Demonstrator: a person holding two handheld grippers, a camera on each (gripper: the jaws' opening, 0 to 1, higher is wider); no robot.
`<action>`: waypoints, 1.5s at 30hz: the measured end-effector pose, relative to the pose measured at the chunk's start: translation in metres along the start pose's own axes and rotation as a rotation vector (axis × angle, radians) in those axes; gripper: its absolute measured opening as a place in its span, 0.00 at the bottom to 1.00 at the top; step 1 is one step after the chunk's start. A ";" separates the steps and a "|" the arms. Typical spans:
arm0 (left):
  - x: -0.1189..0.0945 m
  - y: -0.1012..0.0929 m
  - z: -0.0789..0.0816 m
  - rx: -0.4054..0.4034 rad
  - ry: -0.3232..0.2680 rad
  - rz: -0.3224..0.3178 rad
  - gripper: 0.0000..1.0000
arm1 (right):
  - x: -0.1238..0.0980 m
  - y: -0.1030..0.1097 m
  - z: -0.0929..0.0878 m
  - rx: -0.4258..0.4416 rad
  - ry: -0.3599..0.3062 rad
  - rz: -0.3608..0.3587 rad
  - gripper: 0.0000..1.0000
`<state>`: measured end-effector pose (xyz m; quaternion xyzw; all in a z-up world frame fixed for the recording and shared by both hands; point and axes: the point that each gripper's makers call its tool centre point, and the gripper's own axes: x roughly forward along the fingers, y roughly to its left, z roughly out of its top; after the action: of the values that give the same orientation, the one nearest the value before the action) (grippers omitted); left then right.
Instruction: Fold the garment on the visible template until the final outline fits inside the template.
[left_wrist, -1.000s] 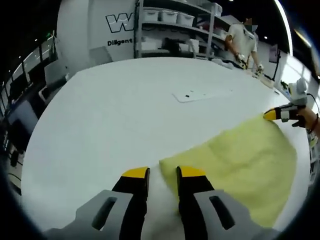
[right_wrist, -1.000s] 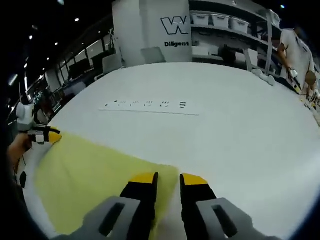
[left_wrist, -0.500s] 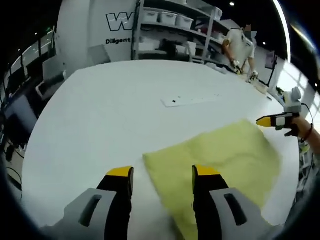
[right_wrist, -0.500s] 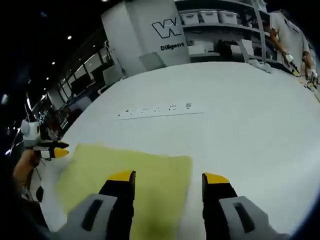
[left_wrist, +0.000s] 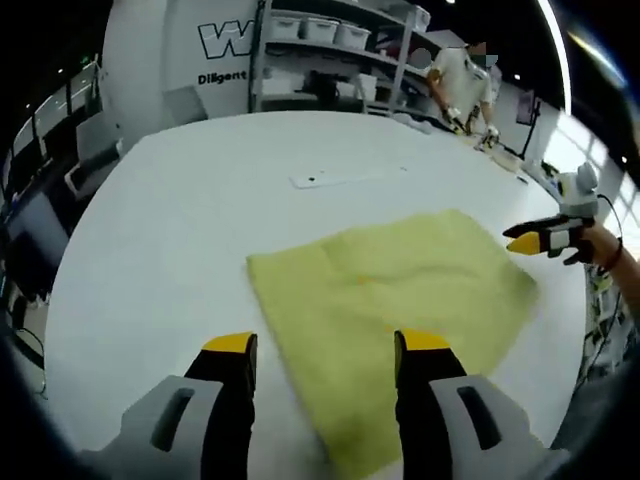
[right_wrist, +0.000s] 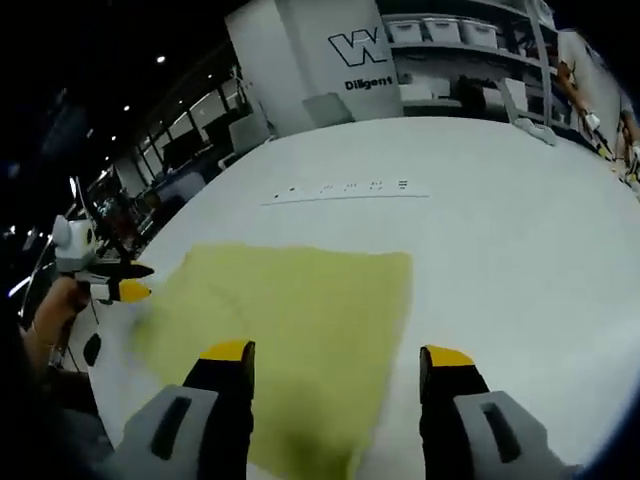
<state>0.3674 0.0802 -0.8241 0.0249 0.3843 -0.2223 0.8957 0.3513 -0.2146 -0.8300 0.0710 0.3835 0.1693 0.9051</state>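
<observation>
A yellow garment (left_wrist: 390, 290) is lying flat on a large white table (left_wrist: 180, 220), and both views are looking down along their own tongs at it. In the left gripper view, the left gripper (left_wrist: 325, 348) is hovering with its two yellow-tipped jaws spread wide apart and gripping nothing; the cloth is reaching down between the jaws and spreading forward and to the right of them, its near left corner sitting just ahead of the left jaw. Far to the right in that view, the right gripper (left_wrist: 528, 241) is showing as a small yellow tip held in a person's hand (left_wrist: 590, 245), just off the cloth's far right edge. In the right gripper view, the right gripper (right_wrist: 337, 355) is likewise standing open and empty, the yellow garment (right_wrist: 290, 320) stretching from between its jaws forward and out to the left. At the far left there, the left gripper (right_wrist: 128, 289) is pointing its yellow tip at the cloth's left edge, held by a hand (right_wrist: 55, 305). Beyond the garment, ahead of the jaws, a thin white strip with small dark marks (right_wrist: 345, 190) is lying on the table. Past the table edge, a white wall with a dark logo (right_wrist: 365, 50) and shelving with bins (left_wrist: 330, 40) are standing, and a person in a white shirt (left_wrist: 460, 85) is working at the far right.
</observation>
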 end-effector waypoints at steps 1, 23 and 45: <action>-0.002 -0.002 -0.003 -0.006 0.002 -0.002 0.54 | -0.003 0.001 -0.002 0.003 -0.002 -0.001 0.65; -0.028 -0.010 -0.063 -0.075 0.080 0.014 0.43 | -0.030 0.008 -0.063 0.045 0.057 0.005 0.49; -0.032 -0.012 -0.087 -0.133 0.103 0.008 0.09 | -0.039 -0.007 -0.076 0.002 0.091 -0.038 0.08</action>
<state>0.2838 0.1009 -0.8616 -0.0219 0.4437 -0.1912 0.8753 0.2730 -0.2349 -0.8590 0.0570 0.4258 0.1546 0.8897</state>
